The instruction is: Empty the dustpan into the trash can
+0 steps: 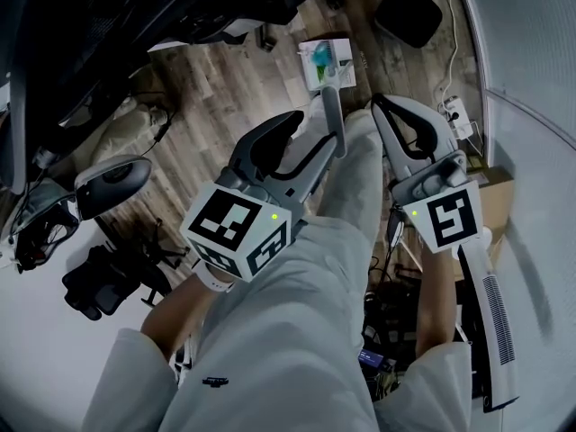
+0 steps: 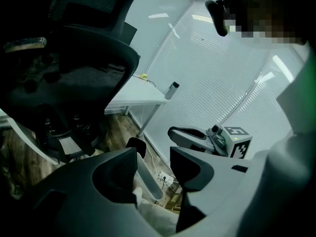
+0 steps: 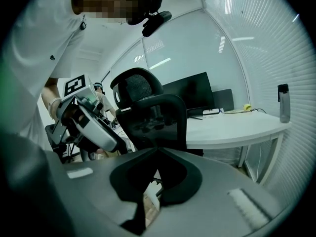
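The dustpan (image 1: 322, 61) is sitting on the wood floor (image 1: 225, 88) ahead of the person's knees. Teal scraps are lying in its white tray, and its grey handle (image 1: 334, 115) is reaching up toward the 2 grippers. The left gripper (image 1: 315, 133) is standing with jaws wide, the handle passing between them unpinched. The right gripper (image 1: 380, 106) is hovering just beside it, jaws closed on nothing.

The pan is looking like light, stiff plastic. Its smooth handle is likely to twist in a loose grip, so a firm hold high on the handle is looking best, with the tray kept level until it is over the can. A dark round thing (image 1: 409, 12) farther off may be that can; I cannot tell.

Room is looking tight. A chair (image 1: 90, 52) is crowding the left, while a wall (image 1: 531, 61) and power strip (image 1: 454, 111) are bounding the right.
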The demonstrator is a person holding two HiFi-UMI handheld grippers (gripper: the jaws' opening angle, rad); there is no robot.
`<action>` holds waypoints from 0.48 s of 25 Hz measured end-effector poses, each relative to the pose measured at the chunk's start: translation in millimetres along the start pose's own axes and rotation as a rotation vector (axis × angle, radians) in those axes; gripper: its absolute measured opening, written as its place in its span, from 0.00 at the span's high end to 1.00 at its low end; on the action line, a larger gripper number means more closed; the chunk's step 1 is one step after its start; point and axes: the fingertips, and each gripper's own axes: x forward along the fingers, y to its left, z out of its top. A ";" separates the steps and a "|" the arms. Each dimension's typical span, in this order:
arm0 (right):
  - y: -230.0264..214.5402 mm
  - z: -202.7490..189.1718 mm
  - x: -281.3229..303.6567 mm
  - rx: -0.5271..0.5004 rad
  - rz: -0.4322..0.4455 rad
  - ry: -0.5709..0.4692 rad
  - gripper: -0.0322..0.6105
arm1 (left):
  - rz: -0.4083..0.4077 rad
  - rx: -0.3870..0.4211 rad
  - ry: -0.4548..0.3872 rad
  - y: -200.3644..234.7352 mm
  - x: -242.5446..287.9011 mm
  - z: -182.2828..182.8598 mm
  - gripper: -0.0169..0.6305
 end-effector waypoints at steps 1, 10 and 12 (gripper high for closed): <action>-0.9 -2.7 1.1 -0.004 0.006 0.006 0.93 | 0.002 -0.009 0.001 0.5 2.8 -1.6 0.67; -13.7 -27.6 7.7 -0.017 0.046 0.053 0.93 | 0.061 -0.094 0.020 10.4 27.6 -19.3 0.59; -15.2 -33.7 11.3 -0.021 0.063 0.059 0.93 | 0.069 -0.112 0.038 13.2 33.4 -24.8 0.58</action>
